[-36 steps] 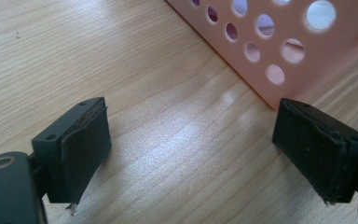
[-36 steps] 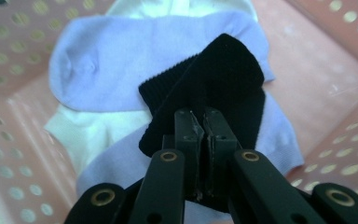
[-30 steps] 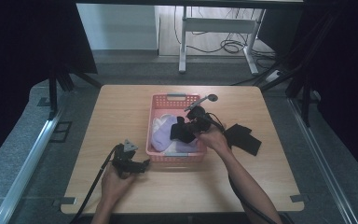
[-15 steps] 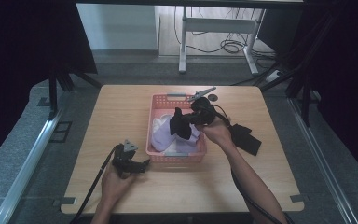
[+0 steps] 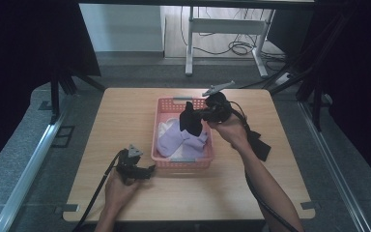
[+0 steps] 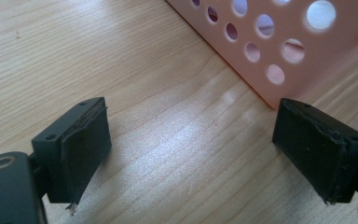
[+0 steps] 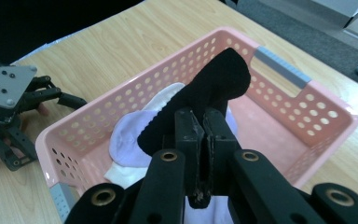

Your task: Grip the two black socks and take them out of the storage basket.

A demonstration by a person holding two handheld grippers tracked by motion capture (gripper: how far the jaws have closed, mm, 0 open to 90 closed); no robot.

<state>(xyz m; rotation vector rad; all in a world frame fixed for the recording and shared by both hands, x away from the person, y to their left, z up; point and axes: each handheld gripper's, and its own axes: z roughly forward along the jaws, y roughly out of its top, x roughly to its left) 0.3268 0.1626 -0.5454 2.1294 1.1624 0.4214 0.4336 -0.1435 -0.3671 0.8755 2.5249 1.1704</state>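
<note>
From above, the right gripper [image 5: 200, 116] hangs over the pink basket [image 5: 160, 112] with a black sock [image 5: 190, 122] pinched between its jaws, the sock dangling clear above the basket's middle. Under it, inside the basket, lie a lavender sock [image 5: 171, 141] and something white [image 5: 163, 129] (more cloth, I'd say, though I can't make out what). On the wooden table [image 5: 121, 116], just right of the basket and partly behind the person's right forearm, sits a dark piece of cloth [image 5: 261, 145]. The left gripper [image 5: 147, 170] rests low at the near left corner of the basket, pointing toward it, in the person's left hand [image 5: 118, 186].

In the left gripper view, the two black jaws stand wide apart with bare tabletop between them; nothing is held. The pink basket's [image 6: 279, 42] holed wall runs across the upper right, its bottom edge close to the right-hand jaw.

In the right gripper view, the jaws are clamped tight on the black sock [image 7: 209, 93], which sticks up and away from the pads, its far end bent over. Below it is the basket [image 7: 335, 121] with the lavender sock [image 7: 126, 140] and white cloth [image 7: 165, 95] in its near half; the far half shows bare pink floor. The left gripper [image 7: 9, 107] sits on the table beyond the basket's left end.
</note>
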